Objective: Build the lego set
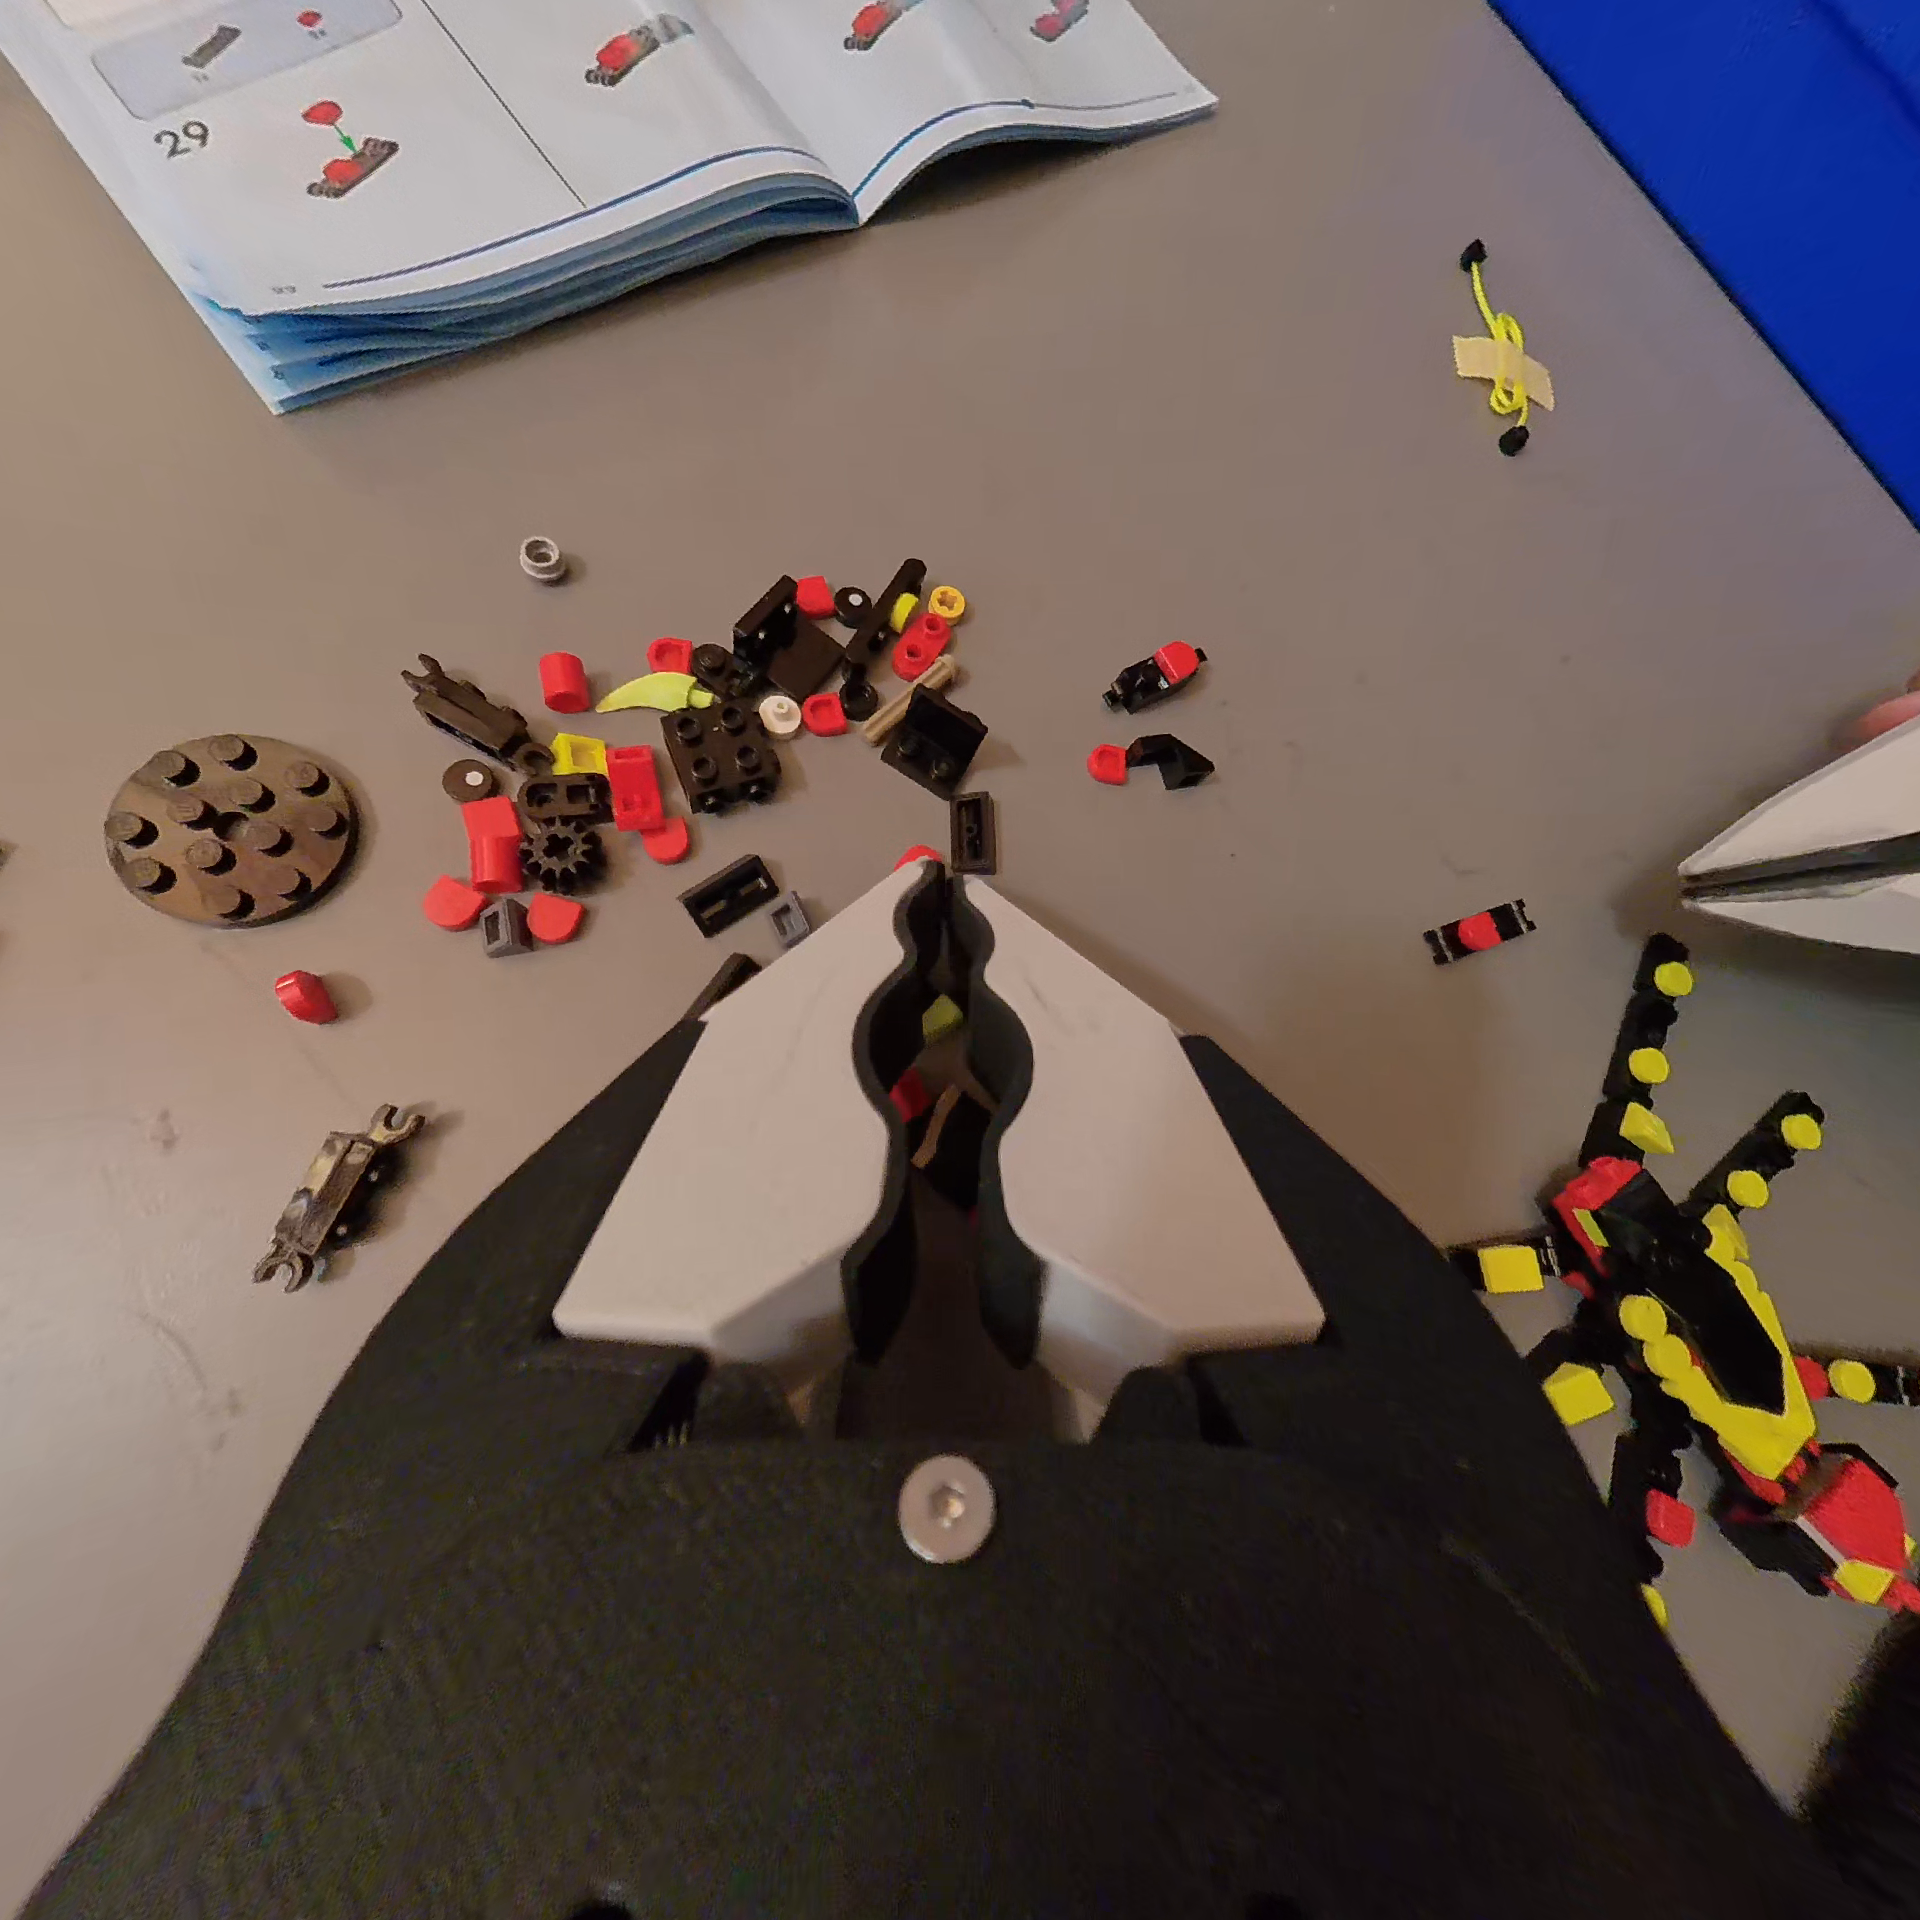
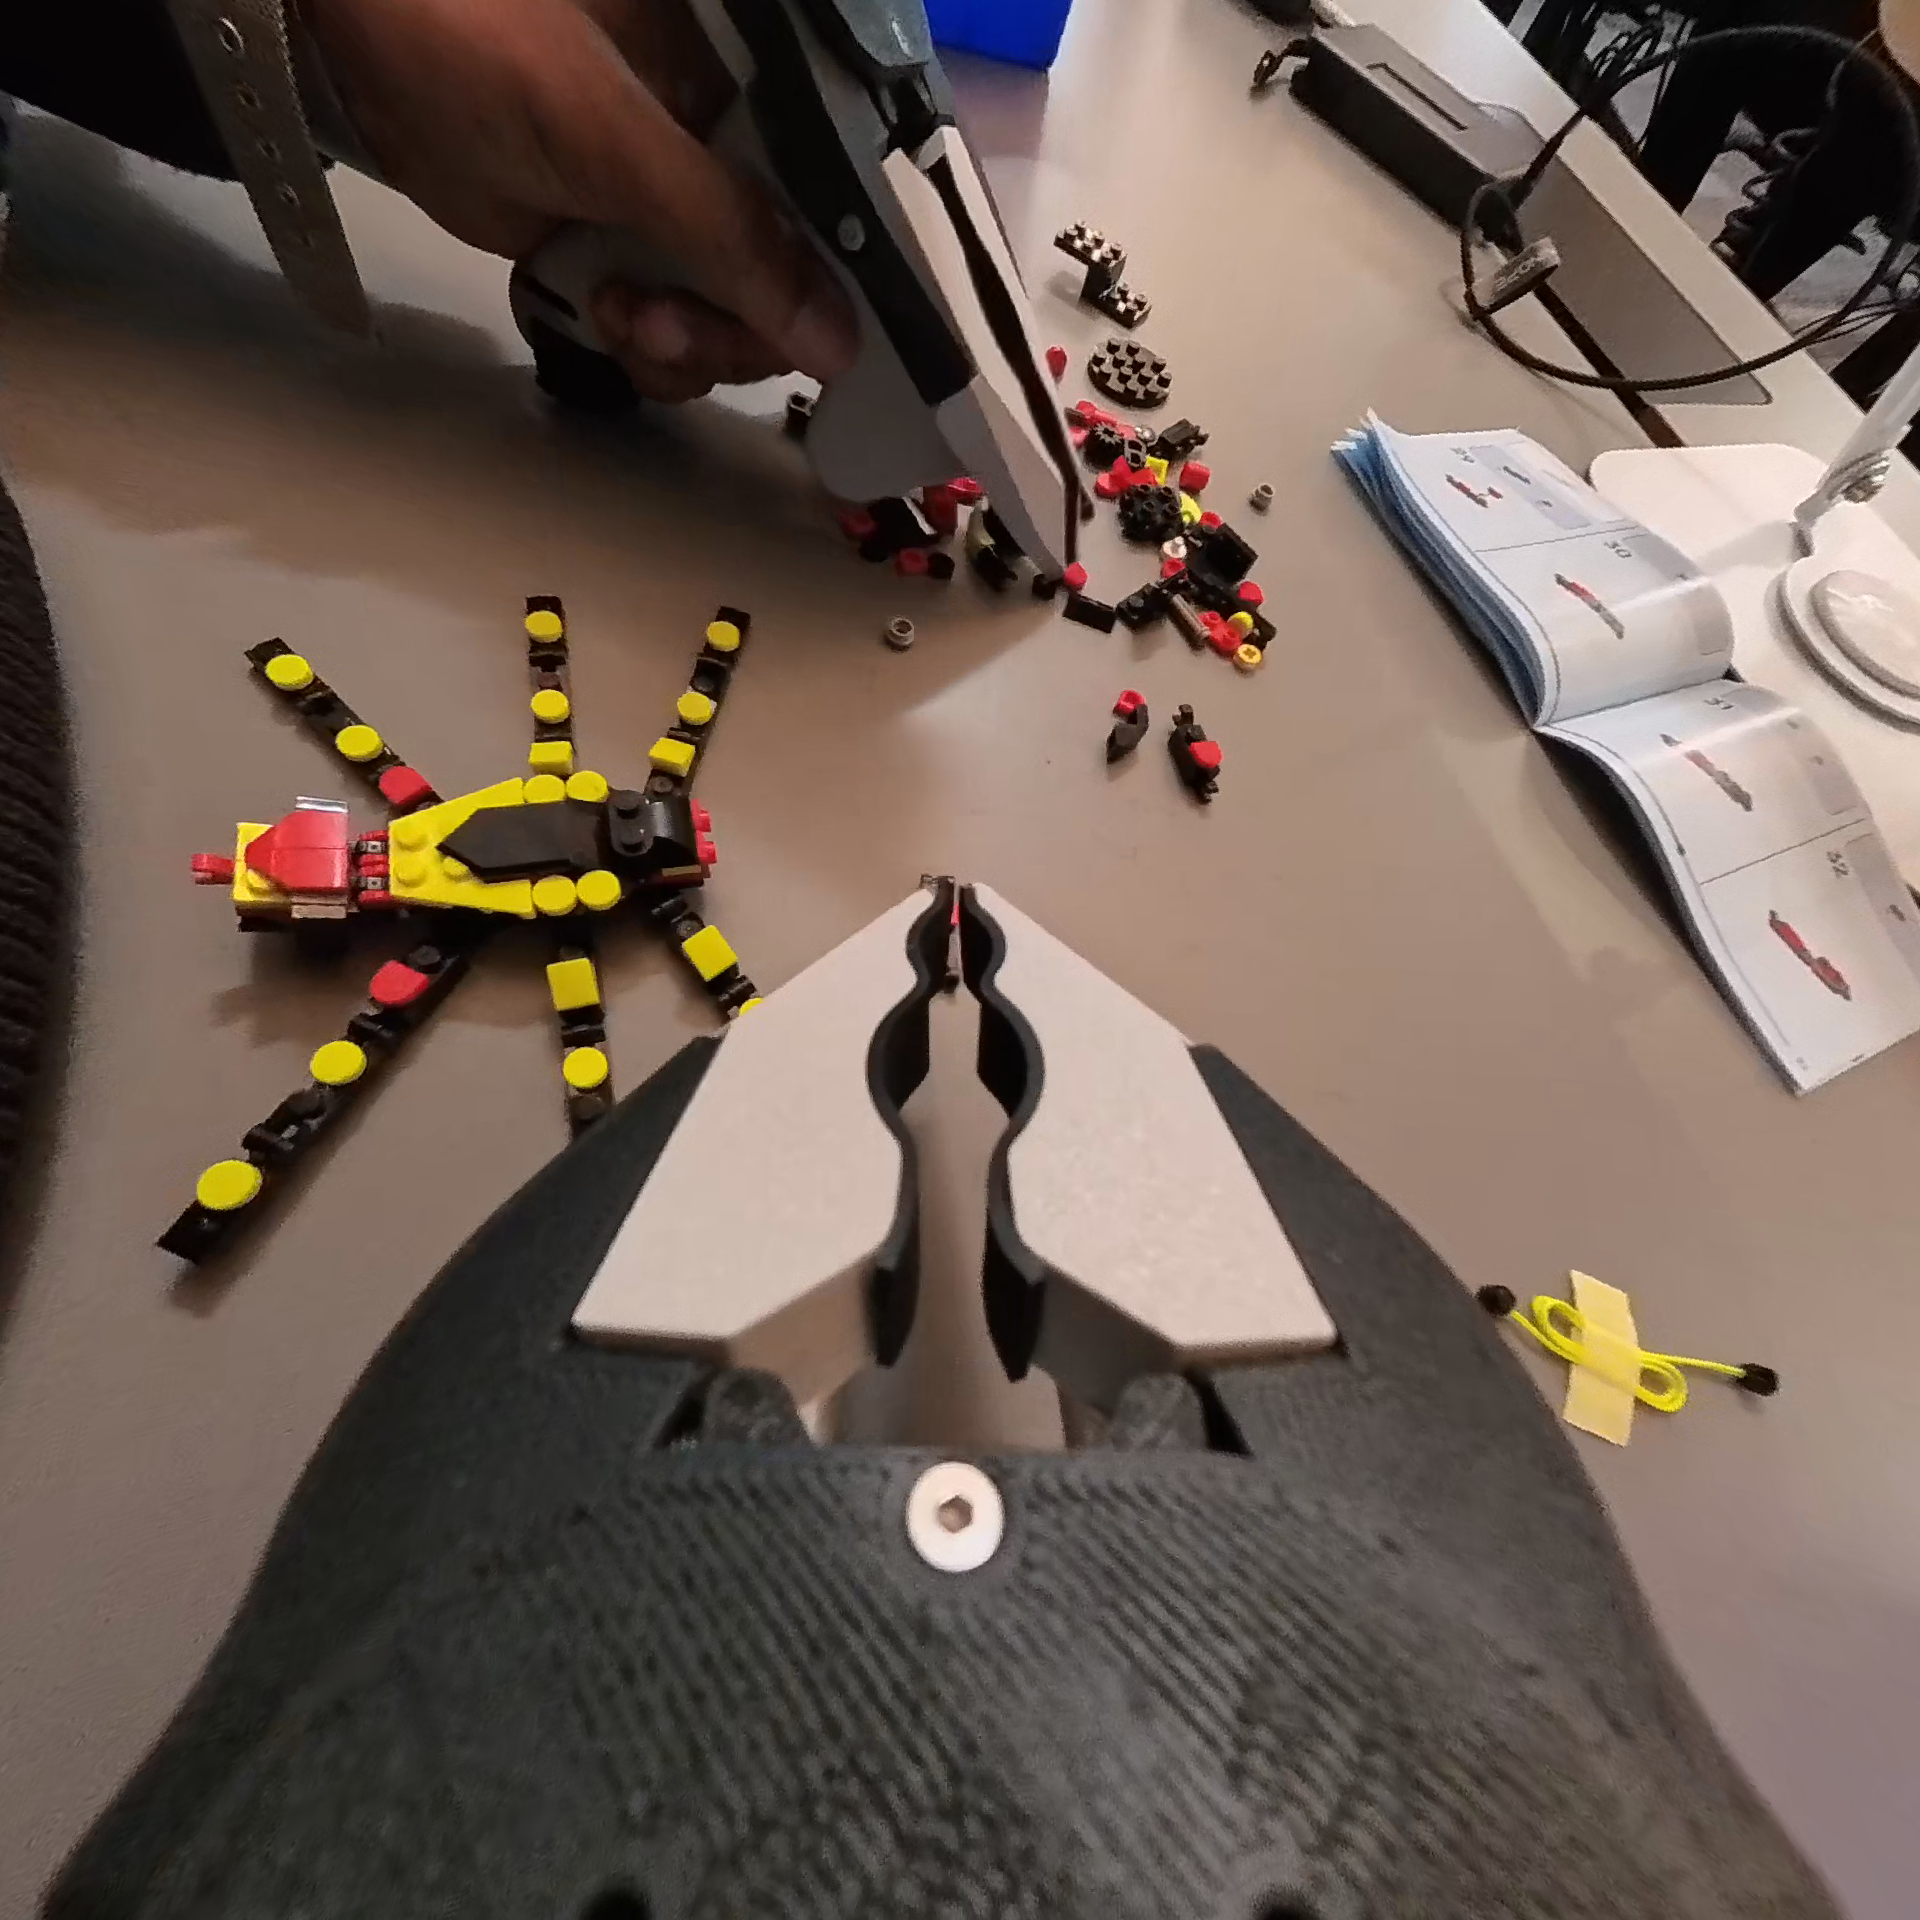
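Observation:
A black, yellow and red lego spider model [image 1: 1714, 1340] [image 2: 499, 842] lies on the grey table. A pile of small loose black, red and yellow pieces [image 1: 727, 727] [image 2: 1164, 520] lies in the middle. My left gripper [image 1: 951, 878] [image 2: 1070, 561] is shut, with its tips down at the near edge of the pile beside a small red piece [image 1: 920, 857]. I cannot tell whether it grips that piece. My right gripper [image 2: 951, 904] [image 1: 1688, 883] is shut and hovers above the table. A small black and red piece [image 1: 1478, 930] lies just beyond its tips.
An open instruction booklet [image 1: 623, 156] [image 2: 1662, 727] lies beyond the pile. Also on the table are a round black plate [image 1: 234, 831] [image 2: 1130, 372], a dark clip piece [image 1: 338, 1195], a taped yellow cord [image 1: 1501, 358] [image 2: 1605, 1356] and two small black-red assemblies [image 1: 1153, 717]. A hand [image 2: 623, 208] holds the left gripper. Across from one pair of fingers to the other is roughly 15 cm. My left tips are roughly 11 cm from the round black plate [image 2: 1130, 372].

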Tool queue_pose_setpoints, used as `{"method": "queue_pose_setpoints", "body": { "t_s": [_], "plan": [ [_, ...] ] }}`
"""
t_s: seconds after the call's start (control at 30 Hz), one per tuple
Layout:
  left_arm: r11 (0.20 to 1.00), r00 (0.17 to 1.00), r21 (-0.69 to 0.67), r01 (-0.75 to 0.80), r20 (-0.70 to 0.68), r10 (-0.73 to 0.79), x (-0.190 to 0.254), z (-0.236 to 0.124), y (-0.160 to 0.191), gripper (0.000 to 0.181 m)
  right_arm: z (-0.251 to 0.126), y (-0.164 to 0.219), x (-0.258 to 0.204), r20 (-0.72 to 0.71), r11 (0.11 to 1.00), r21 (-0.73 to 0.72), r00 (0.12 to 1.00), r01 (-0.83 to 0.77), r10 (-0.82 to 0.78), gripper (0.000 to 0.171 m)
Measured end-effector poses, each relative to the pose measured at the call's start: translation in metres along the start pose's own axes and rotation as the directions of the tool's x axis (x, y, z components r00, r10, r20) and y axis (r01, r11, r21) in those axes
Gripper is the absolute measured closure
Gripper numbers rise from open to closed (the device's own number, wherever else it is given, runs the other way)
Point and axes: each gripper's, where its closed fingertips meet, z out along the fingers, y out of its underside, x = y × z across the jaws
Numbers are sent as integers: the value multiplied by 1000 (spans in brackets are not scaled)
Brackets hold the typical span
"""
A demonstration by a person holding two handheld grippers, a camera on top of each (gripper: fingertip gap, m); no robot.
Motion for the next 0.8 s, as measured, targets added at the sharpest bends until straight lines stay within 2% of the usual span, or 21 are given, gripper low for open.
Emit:
{"method": "queue_pose_setpoints", "body": {
  "t_s": [0.13, 0.33, 0.6, 0.8],
  "plan": [
    [1000, 1000, 19, -16, 24, 15, -3, -1, -3, 181, -1, -1, -1, -2, 1000, -2, 1000, 13, -13, 171],
    [1000, 1000, 7, 9, -8, -9, -2, 2, -4, 166, 1, -3, -5, 6, 1000, -6, 1000, 30, -30, 171],
    [998, 998, -13, 54, -14, -54, -6, 4, -2, 173, 2, -2, -7, 9, 999, -13, 999, 40, -40, 171],
    [999, 999, 0, 34, -22, -34, -3, 3, -3, 174, 2, -3, -7, 3, 998, -20, 998, 56, -56, 171]
  ]
}}
